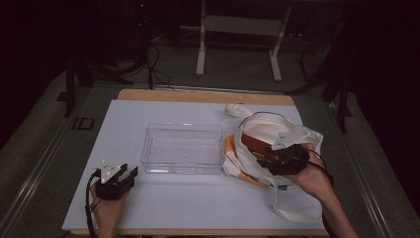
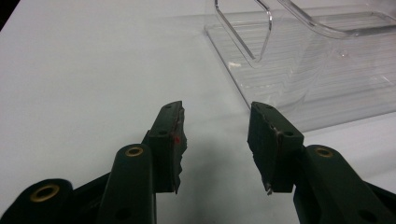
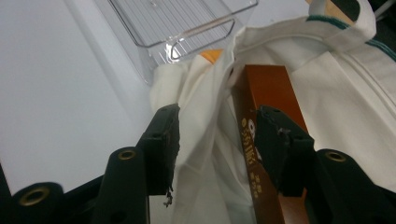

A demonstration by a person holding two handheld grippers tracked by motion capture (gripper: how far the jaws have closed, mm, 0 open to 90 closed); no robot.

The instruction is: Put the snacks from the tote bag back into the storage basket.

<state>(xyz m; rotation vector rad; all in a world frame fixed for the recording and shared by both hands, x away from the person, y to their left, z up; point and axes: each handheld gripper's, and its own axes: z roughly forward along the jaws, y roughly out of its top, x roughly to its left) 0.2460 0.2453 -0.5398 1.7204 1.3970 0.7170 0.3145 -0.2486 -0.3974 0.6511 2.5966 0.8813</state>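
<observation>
Left gripper (image 1: 124, 174) rests on the white table (image 1: 119, 129) at its near left corner, held in the left hand (image 1: 106, 208). In the left gripper view its jaws stand apart with nothing between them, only bare table, and the clear bin (image 2: 327, 60) lies just ahead to their right.

Centre: the clear bin (image 1: 182, 148) sits on the table, well apart from the left gripper, its right end just beside the cloth bag (image 1: 277, 134).

Right: the bag lies open on the table with an orange-brown box (image 1: 257, 148) inside its mouth. Right gripper (image 1: 277, 156), in the right hand (image 1: 312, 181), is over the bag at the box. In the right gripper view (image 3: 215, 140) the jaws stand apart, the bag's (image 3: 201, 140) white cloth and the edge of the box (image 3: 266, 88) between them. One pad lies against the box face; I cannot tell whether the pads press.
</observation>
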